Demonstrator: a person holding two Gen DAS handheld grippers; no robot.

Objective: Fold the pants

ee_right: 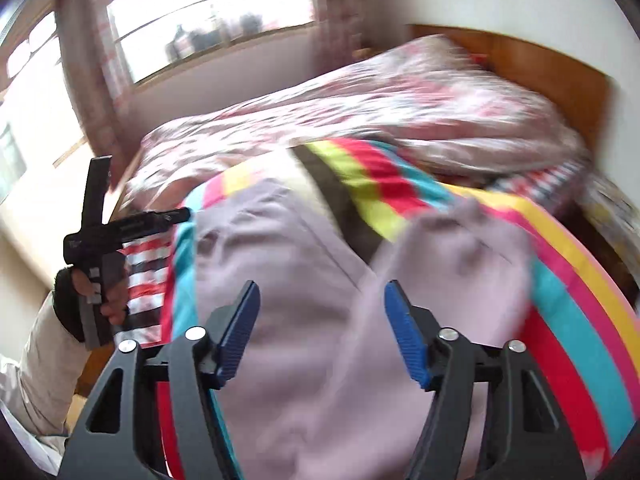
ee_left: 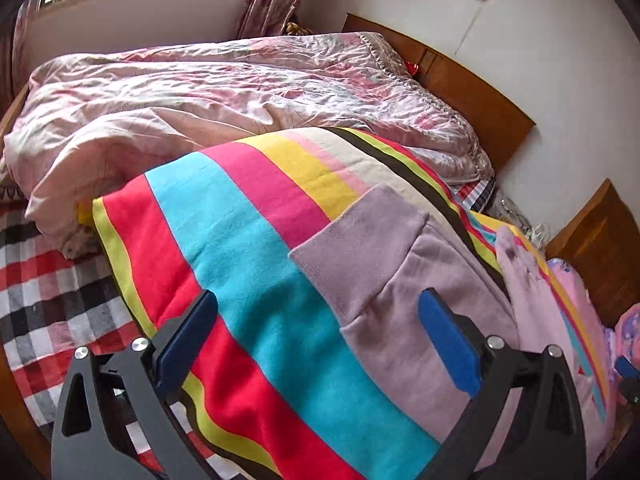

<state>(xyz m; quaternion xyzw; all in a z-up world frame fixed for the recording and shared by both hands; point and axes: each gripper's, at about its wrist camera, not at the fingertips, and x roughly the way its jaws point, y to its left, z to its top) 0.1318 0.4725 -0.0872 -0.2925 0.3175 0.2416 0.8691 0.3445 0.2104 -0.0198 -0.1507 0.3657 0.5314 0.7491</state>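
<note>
pants on blanket, toward its right half | blanket on bed, over checked sheet | quilt heaped behind blanket | headboard right of quilt | left tool above blanket's near edge | right tool above pants

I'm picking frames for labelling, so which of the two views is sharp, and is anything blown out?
Left wrist view: sharp, the pants and striped blanket crisp. Right wrist view: smeared by motion, pants and quilt soft, window washed out white. Both bend at the edges.
</note>
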